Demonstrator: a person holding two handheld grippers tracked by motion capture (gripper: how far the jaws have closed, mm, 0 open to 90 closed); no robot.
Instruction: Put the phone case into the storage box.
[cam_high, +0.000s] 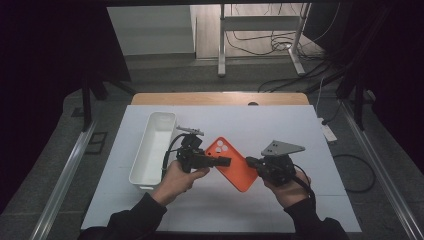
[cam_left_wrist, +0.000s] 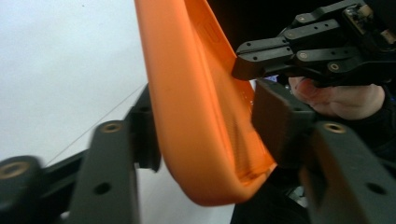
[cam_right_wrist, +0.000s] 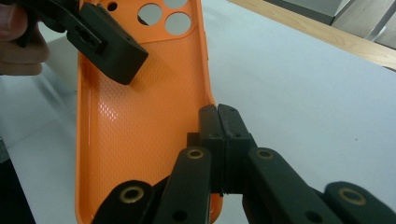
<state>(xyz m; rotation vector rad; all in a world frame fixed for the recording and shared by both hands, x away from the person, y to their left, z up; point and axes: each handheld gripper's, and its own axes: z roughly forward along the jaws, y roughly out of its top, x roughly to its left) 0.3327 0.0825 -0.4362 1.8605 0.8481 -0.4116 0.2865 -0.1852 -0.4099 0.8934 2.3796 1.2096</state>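
Nearest the lens in the high view, at the bottom edge of the frame, are the person's two dark sleeves, with a hand rising from each toward the middle of the table. Between them, just right of the frame's centre, an orange phone case (cam_high: 231, 164) hangs above the white tabletop (cam_high: 280, 130), tilted, its camera holes toward the upper left.

The right gripper (cam_high: 250, 162), right of centre in that view, is clenched on the case's lower right edge. In the right gripper view its two black jaws stand pressed together at the lower middle of the frame, pinching the case's thin side wall (cam_right_wrist: 140, 126); the dimpled inside of the case faces the camera and its round holes sit at the top of the frame.

The left gripper (cam_high: 226, 161), left of centre in the high view, reaches across the case's upper half. In the left gripper view its jaws stand partly open on either side of the case (cam_left_wrist: 196, 116), which runs down the middle of the frame from the top. The right-hand pad seems to lie against the case's inner face; the left-hand pad sits just behind the outer rim, and I cannot tell whether it touches. In the upper right of that frame the right gripper (cam_left_wrist: 240, 63) bites the far edge.

A white tray (cam_high: 152, 150) lies on the table at the left of the high view, beside the left hand.
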